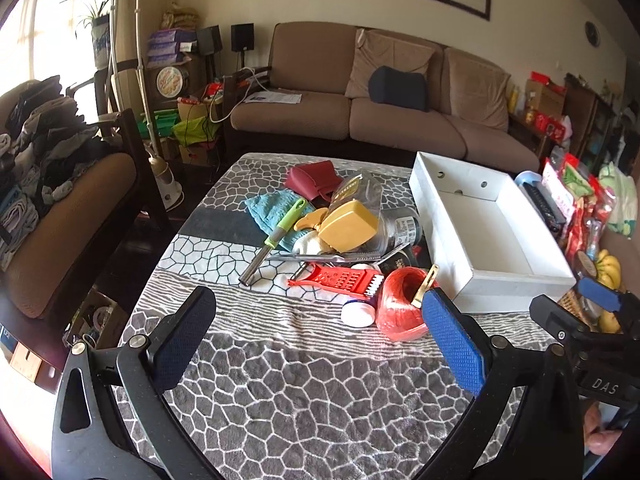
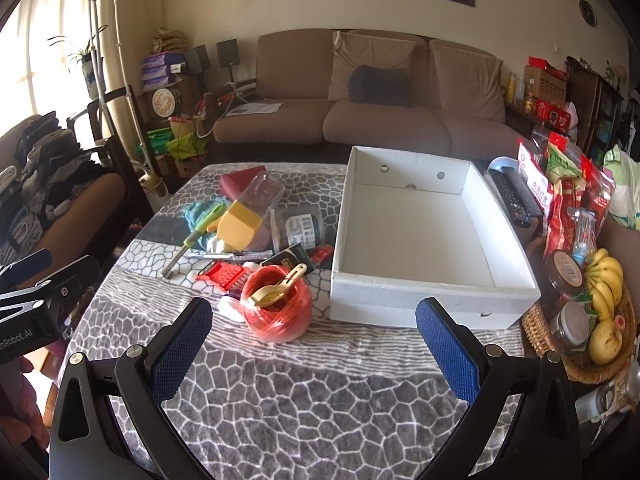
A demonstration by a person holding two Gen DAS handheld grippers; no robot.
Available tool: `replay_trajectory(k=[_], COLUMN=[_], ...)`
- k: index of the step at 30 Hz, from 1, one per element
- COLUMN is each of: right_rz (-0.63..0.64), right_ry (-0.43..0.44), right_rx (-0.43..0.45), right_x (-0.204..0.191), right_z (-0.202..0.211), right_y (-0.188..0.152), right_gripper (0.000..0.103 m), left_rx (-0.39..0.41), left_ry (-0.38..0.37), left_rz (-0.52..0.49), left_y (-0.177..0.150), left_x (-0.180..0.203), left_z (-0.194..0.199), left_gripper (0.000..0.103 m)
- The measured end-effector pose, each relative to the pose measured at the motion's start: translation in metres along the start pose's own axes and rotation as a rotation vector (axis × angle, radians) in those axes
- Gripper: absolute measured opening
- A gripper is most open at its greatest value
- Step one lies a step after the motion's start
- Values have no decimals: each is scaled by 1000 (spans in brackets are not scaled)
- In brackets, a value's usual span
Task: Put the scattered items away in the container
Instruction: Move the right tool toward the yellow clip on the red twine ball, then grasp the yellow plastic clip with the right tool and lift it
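Left wrist pile: we see the jar [image 1: 402, 227] half buried under the yellow box [image 1: 349, 226].
Twine [image 2: 277, 307]: glossy red ball.
Box [image 2: 420, 312]: white card, near table's right edge.
Claws: left gripper [image 1: 320, 340] and right gripper [image 2: 314, 348] gape wide, holding nothing.

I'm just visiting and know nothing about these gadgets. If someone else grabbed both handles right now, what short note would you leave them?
Left gripper: open, empty, above the patterned tablecloth.
Right gripper: open, empty, over the near edge of the table.
White box: on the right side of the table, nothing inside it.
Items: all in a pile left of the box: red twine ball with a beige clip on top, red grater, yellow box, green-handled tool, teal cloth, maroon pouch, clear tub.
Done: nothing moved yet.
Left: everything. The twine ball is nearest, probably a sensible start.
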State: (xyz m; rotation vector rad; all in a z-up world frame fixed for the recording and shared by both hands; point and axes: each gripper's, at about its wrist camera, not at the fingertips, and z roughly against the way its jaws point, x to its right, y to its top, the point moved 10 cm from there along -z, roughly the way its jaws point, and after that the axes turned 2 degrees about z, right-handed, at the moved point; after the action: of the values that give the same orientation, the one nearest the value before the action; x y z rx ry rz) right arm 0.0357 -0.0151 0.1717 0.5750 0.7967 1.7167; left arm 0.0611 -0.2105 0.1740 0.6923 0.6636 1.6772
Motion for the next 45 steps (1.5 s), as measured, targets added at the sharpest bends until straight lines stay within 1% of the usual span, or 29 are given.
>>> replay_trajectory(k=[5,7,10,13,15,18,20,23,24,26,27,29,31,32,35,39,40,42,44,45], right_rz=[-17,-62,-165,-234,-233,-198,-189,-152,-132,-105,-102,-114,-137,-142,-146,-159,-162,-164,-159,-163], right_ry=[48,93,151,182,186,170,186,225,234,249,259,280,301,298,269,225,213,195,179,184], right_rx=[-25,-38,-73,-79,-64,-56,-36,14,25,24,13,-23,-44,-52,-84,-136,-151,-169,-170,-170], right_x=[-11,-9,-1,6,9,8,4,-6,-11,-20,-25,-32,-38,-41,-46,-49,-49,-48,-47,-47], right_z=[-21,-32,-50,-64,-70,-80,-83,-81,-81,-85,-89,-101,-111,-117,-133,-155,-161,-171,-175,-175], right_y=[-12,-19,-31,-43,-47,-55,-57,-51,-47,-40,-37,-35,-34,-35,-37,-42,-44,-47,-48,-48], right_gripper=[103,103,103,103,103,103,103,103,101,89,85,71,69,69,68,60,56,52,38,36], left_rx=[-26,-47,-86,-112,-122,-132,-130,-118,-112,-103,-105,-110,-112,-119,-147,-146,-145,-145,-143,-141], left_ry=[1,-1,-18,-45,-50,-40,-44,-57,-58,-64,-69,-79,-85,-86,-94,-114,-125,-151,-170,-177], left_rz=[28,44,72,73,55,23,2,-27,-36,-55,-60,-57,-51,-44,-5,23,27,37,40,40], left_y=[-7,-13,-27,-41,-48,-56,-59,-64,-65,-68,-70,-71,-71,-72,-75,-75,-74,-74,-73,-73], left_x=[-17,-23,-28,-25,-20,-13,-8,-2,1,4,5,6,3,1,-5,-8,-8,-7,-4,-3], left_z=[-21,-34,-56,-74,-85,-100,-109,-118,-120,-125,-127,-129,-130,-132,-139,-139,-138,-137,-135,-135], left_gripper=[103,103,103,103,103,103,103,103,103,103,103,103,103,103,103,103,103,103,101,99])
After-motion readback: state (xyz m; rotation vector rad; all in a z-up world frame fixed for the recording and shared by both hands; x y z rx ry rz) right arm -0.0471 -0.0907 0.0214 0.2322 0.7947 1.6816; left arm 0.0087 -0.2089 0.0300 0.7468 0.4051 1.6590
